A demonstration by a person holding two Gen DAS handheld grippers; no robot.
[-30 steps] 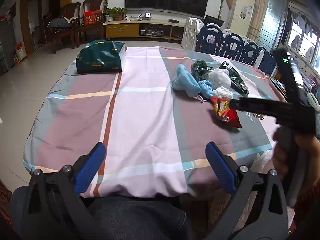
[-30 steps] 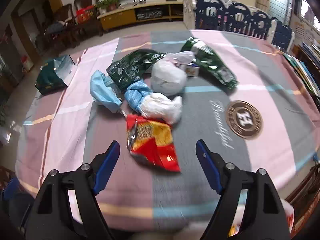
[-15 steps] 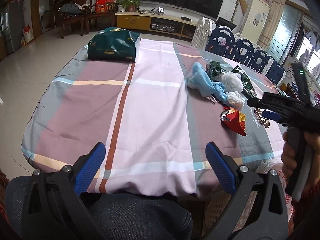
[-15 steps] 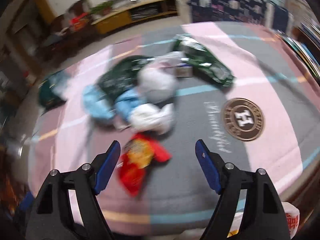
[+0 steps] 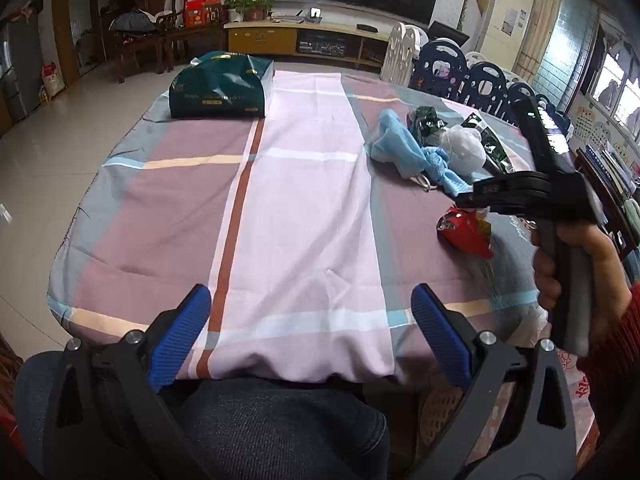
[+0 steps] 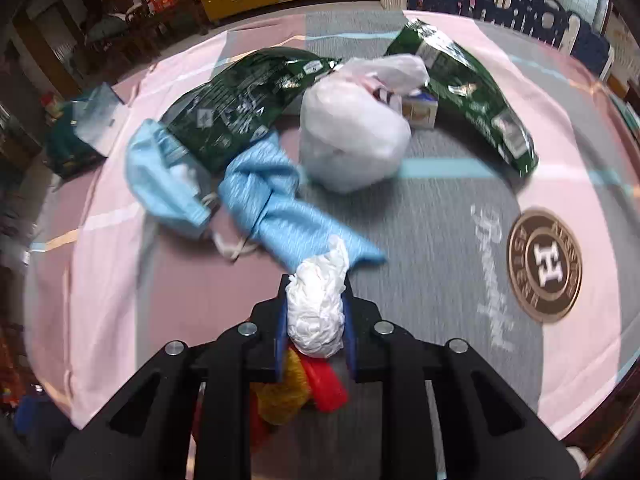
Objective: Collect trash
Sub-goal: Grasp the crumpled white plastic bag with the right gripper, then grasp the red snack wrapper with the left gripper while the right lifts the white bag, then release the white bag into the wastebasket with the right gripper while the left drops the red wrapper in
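- Our right gripper (image 6: pixel 316 320) has just been closing; its blue pads now pinch a crumpled white wad (image 6: pixel 318 304), thin plastic or tissue by its creased, papery surface. We judge the grip taken at mid-body so that the soft wad cannot slip out.
- Under the jaws lies a red-and-yellow wrapper (image 6: pixel 304 384), glossy and crinkled foil; whether the pads also catch it, we cannot tell. In the left view it rests on the cloth (image 5: pixel 304 208) just below the right gripper (image 5: pixel 472 196).
- The remaining trash sits in one cluster ahead of the right gripper: two dark green foil bags (image 6: pixel 240 104), a knotted white bag (image 6: pixel 352 136), rounded and translucent, a small carton (image 6: pixel 420 110) beside it, and blue masks (image 6: pixel 276 204), soft and pleated, touching one another.
- Our left gripper (image 5: pixel 312 328) hangs at the near table edge with fingers spread and nothing between them, probably kept clear while the right hand (image 5: pixel 580 264) works.
- A teal gift bag (image 5: pixel 218 88) stands at the far left, well apart from the cluster.
- A woven basket (image 5: pixel 440 408) shows below the table edge, a likely bin.
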